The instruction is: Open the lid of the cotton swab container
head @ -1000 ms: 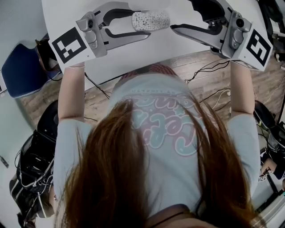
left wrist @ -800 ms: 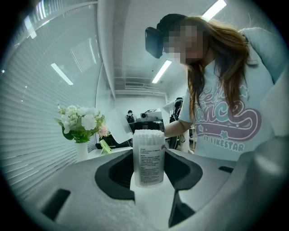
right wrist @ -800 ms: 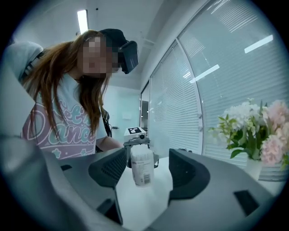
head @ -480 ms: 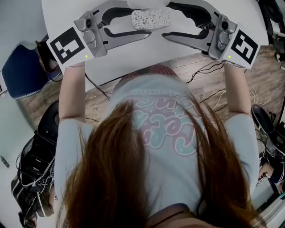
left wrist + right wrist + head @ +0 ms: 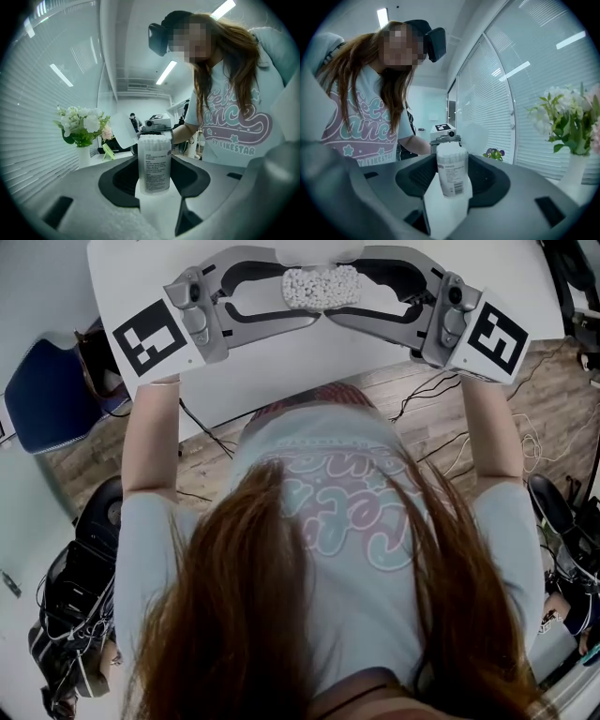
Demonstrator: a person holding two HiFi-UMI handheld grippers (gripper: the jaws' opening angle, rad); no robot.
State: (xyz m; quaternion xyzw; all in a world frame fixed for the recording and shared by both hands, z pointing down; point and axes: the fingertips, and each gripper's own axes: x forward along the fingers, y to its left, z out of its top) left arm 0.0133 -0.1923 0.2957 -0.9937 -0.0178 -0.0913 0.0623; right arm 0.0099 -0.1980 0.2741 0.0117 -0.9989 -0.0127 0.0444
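The person [image 5: 328, 549] leans over the white surface [image 5: 309, 352] with a tool in each hand. Both tools meet from opposite sides at the cotton swab container [image 5: 322, 285]. From above I see only its top, a packed patch of white swab heads. The left gripper [image 5: 300, 287] and the right gripper [image 5: 344, 287] sit nearly tip to tip around it, with the left marker cube [image 5: 150, 337] and right marker cube [image 5: 492, 337] out by the wrists. Only this view shows a blue chair [image 5: 47, 390] and loose cables [image 5: 441, 381] on the wooden floor [image 5: 553, 427]. The left gripper view gives the container's side instead: an upright clear tube with a printed label [image 5: 154, 171], and the left jaws closed against it on both flanks. It also catches a bunch of flowers [image 5: 82, 123] in a white vase [image 5: 85, 157] off to one side. The right gripper view shows the opposite face, with a barcode [image 5: 459, 188] low on the label and window blinds [image 5: 511, 93] behind. Here the right jaws stand spread, one on each side of the container, not clamped on it. No view tells me whether the container's base rests on the surface.
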